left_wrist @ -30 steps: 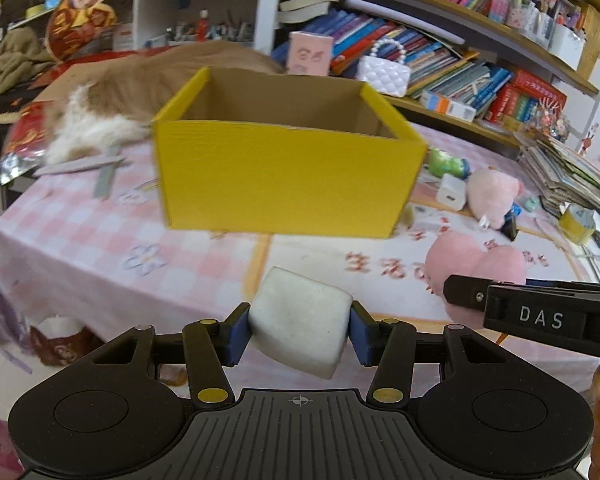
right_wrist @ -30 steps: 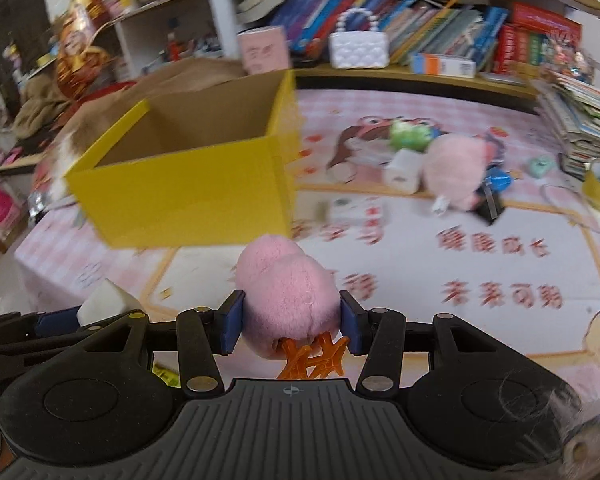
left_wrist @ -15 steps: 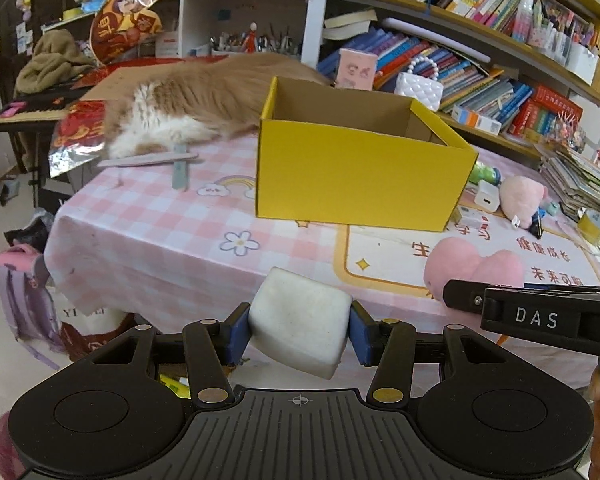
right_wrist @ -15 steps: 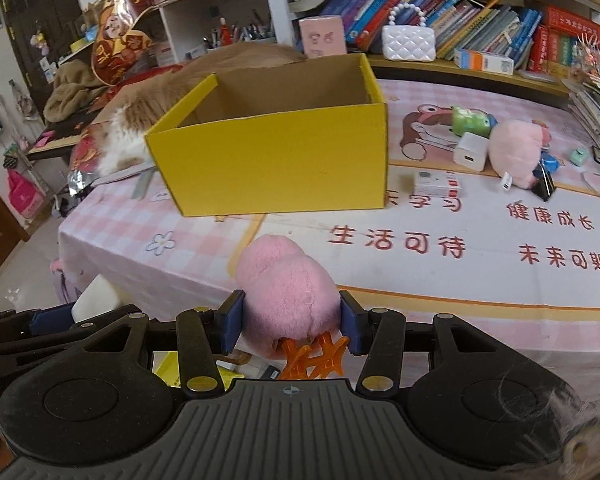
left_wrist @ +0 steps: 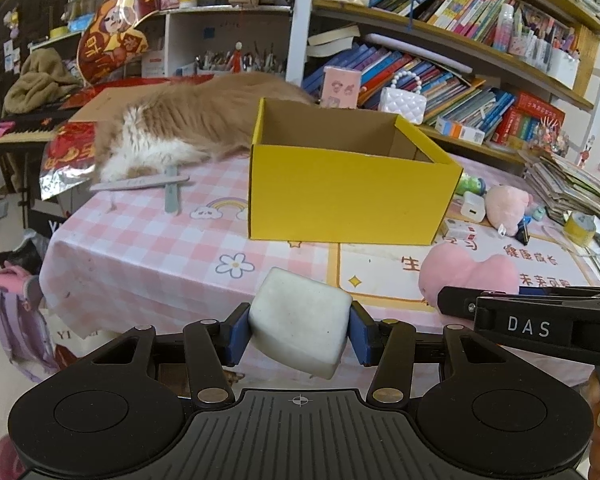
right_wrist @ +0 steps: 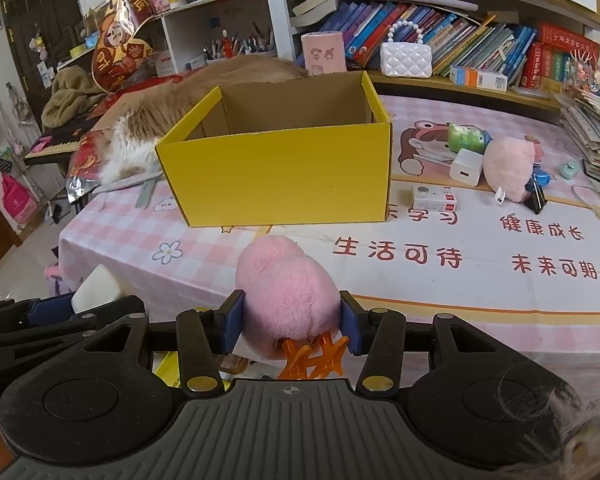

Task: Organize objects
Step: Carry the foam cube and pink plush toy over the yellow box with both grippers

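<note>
I have two loads up, none boxed yet: my left gripper [left_wrist: 299,336] pinches a white foam block [left_wrist: 300,330], my right gripper [right_wrist: 288,322] a pink plush toy [right_wrist: 286,292] with orange feet, both short of the open yellow cardboard box [right_wrist: 276,178]. The box looks empty, though its floor is hidden. The plush's long axis points toward the box; several items right of the box remain on the worktop [right_wrist: 440,280].

- The left gripper [left_wrist: 299,334] is showing a matte black body with a ribbed central plate, a small white crosshair mark and two round discs.
- Blue pads are lining its fingers [left_wrist: 238,334]; brass-coloured screws are sitting on the black linkage arms.
- The right gripper [right_wrist: 290,328] is looking identical; white letters "DAS" are marking its side.
</note>
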